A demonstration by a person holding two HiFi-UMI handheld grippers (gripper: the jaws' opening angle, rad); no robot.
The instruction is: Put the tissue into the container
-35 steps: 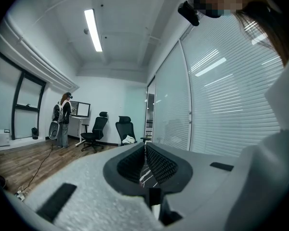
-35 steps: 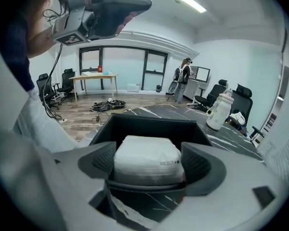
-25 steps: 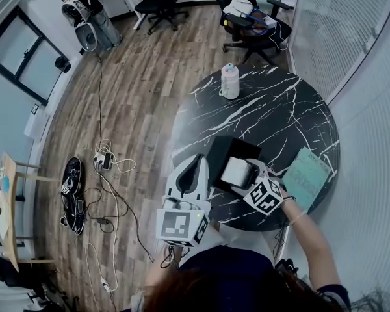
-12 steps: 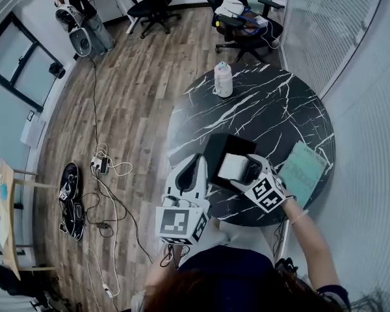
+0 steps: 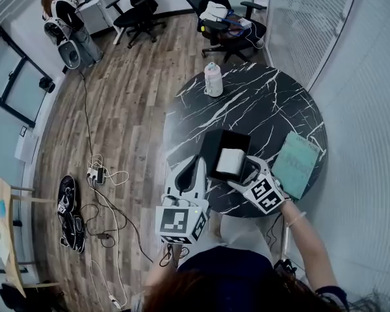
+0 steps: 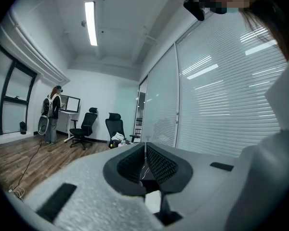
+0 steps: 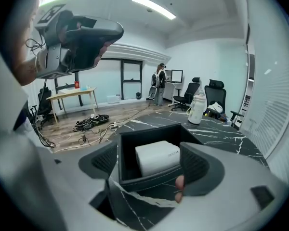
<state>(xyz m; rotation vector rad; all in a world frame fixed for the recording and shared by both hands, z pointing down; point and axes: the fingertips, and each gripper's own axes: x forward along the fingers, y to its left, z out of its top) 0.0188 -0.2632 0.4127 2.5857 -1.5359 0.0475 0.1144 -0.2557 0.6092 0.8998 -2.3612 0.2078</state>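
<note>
- Right gripper (image 5: pixel 249 173) has its two jaws spread wide apart, and they pinch nothing.
- Its open jaws sit at the near right corner of the square black container (image 5: pixel 214 149).
- From the right gripper (image 7: pixel 150 163) view, the near wall of the container (image 7: pixel 149 181) is low in the gap between the jaws. I cannot tell if a jaw touches it.
- The white block of tissue (image 5: pixel 230 162) lies inside the container, down on its floor.
- That same tissue (image 7: pixel 157 157) is apart from both jaws.
- Left gripper (image 5: pixel 198 164) has its jaws pressed together, with nothing between them.
- It is held up just beside the left side of the container, by the near edge of the table.
- From the left gripper (image 6: pixel 144 148) view, the shut jaws point out at the room and a glass wall with blinds.
- The container stands on a round black table with white marble lines (image 5: pixel 260 116).
- A flat green book (image 5: pixel 297 164) lies on the table to the right of the container.
- A white bottle (image 5: pixel 212 80) stands at the far edge of the table.
- Cables (image 5: pixel 97 174) lie on the wooden floor (image 5: pixel 130 96) to the left.
</note>
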